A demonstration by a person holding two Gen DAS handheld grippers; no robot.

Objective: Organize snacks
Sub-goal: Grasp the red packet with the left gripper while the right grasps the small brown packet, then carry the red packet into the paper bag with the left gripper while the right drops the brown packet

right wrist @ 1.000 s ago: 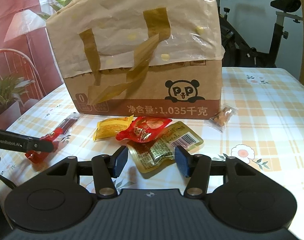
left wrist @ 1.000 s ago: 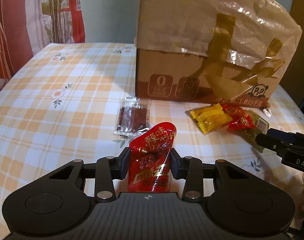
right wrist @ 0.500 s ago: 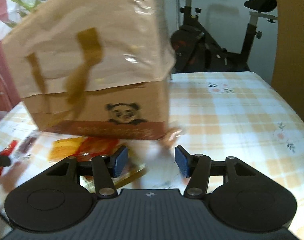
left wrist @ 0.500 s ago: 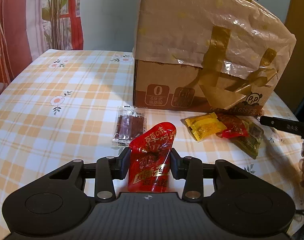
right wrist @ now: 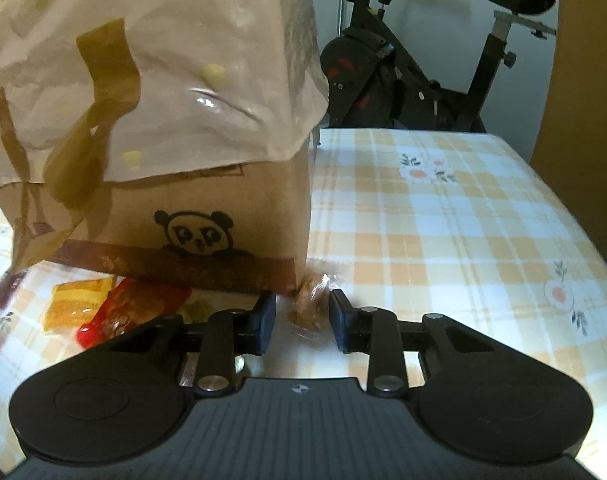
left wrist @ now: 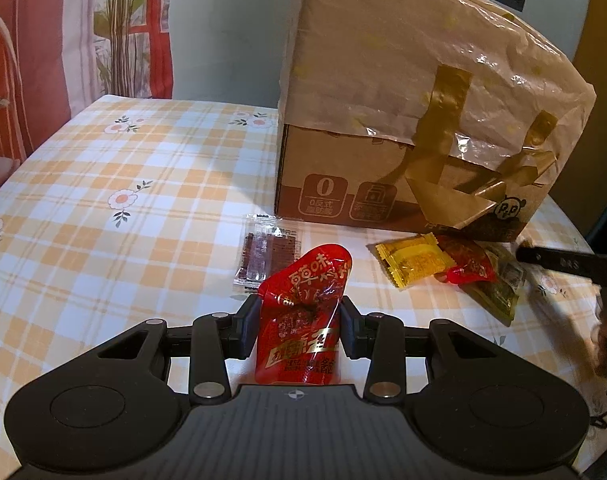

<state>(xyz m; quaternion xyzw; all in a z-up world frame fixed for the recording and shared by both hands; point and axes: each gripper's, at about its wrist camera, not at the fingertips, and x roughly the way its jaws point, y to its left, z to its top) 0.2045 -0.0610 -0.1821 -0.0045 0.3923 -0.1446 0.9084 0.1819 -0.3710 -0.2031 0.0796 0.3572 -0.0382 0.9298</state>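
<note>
Looking over my table (left wrist: pixel 143 184), checked cloth with little flowers, and the biggest thing on it is the box (left wrist: pixel 343 184), cardboard with a panda on its side and a pale plastic bag (left wrist: pixel 403 60) draped over the top. An exercise bike (right wrist: pixel 423 80) stands behind the far edge in the right wrist view.

Down at the foot of the box, a small pile: a yellow packet (left wrist: pixel 415 260), a red packet (left wrist: pixel 469 268) overlapping its right end, and an olive packet (left wrist: pixel 499 292) under that. To the pile's left, a clear sachet (left wrist: pixel 267 256) with dark strips inside lies flat, apart from the others.

Now my left gripper (left wrist: pixel 299 326). It's clamped on a red pouch (left wrist: pixel 303 312), one pad pressing each side, the pouch standing up between them with its top curling over above the jaws. It sits just this side of the clear sachet.

My right gripper (right wrist: pixel 302 322) is at the box's near corner, right of the pile. A small brown snack (right wrist: pixel 309 312) in clear wrap lies on the cloth squarely between the fingers, and the jaws are closing on it as I speak. I can see a gap on either side, so the pads aren't touching it yet. That picture is somewhat blurred.
</note>
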